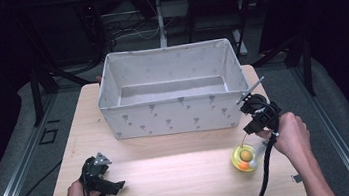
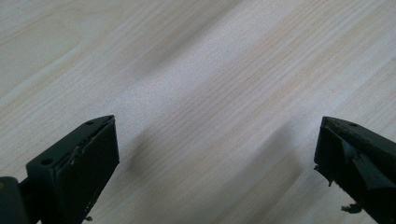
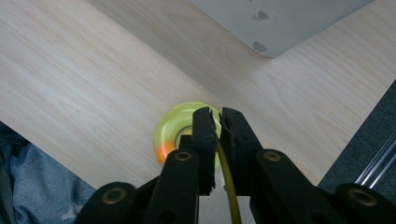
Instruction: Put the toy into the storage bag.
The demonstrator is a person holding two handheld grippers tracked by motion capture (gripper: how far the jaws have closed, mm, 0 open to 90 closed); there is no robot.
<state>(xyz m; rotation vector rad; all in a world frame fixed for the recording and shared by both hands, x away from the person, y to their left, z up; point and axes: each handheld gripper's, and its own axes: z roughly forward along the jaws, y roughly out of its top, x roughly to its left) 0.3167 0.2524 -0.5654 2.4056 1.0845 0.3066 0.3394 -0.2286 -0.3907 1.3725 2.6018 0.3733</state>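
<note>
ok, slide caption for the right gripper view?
Right gripper shut on a yellow string above a yellow yo-yo on the wooden table.

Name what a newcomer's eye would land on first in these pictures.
The big white fabric bin with small grey marks stands open at the far middle of the wooden table. Near the table's right front, a bright yellow-green toy with an orange patch stands out; the right claw is shut on a thin yellow strand above it. The left claw hangs open over bare wood.

A white fabric box with small grey marks stands open at the back of the pale wooden worktop.
</note>
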